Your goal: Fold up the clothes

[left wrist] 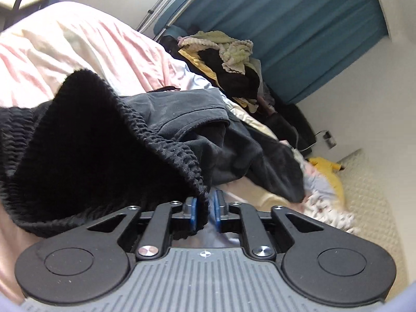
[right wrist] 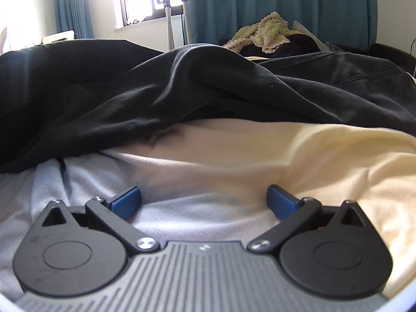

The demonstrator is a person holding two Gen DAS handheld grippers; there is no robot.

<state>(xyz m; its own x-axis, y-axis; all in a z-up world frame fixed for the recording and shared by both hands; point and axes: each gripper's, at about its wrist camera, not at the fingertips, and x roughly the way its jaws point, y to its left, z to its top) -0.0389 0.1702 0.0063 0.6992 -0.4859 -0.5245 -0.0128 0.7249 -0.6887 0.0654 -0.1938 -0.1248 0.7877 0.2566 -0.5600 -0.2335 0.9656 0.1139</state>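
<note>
Lettering: I can read none on any surface; the only marking I find is a small crosshair symbol on the ribbed grey body of each tool.

Left hand-held gripper [left wrist: 205, 212]: I see it angled downward over the bed [left wrist: 78, 49], its blue pads nearly together with a small gap on the right side. The ribbed hem of a black knit garment [left wrist: 85, 143] sits between them, against the left pad; I cannot tell whether the pads press on it. The knit is coarse and corrugated at the edge, and it drapes up and to the left.

Right hand-held gripper [right wrist: 204, 200]: tilted downward, jaws spread wide with nothing between them, low over a pale blue fleece sheet [right wrist: 182, 218].

Just beyond lies a dark grey sweatshirt [right wrist: 156, 91], soft and heavily creased, across a cream blanket [right wrist: 338, 156]. Behind it, a fuzzy green-and-cream throw [right wrist: 267, 32] tops a pile before teal curtains [right wrist: 312, 7].
</note>
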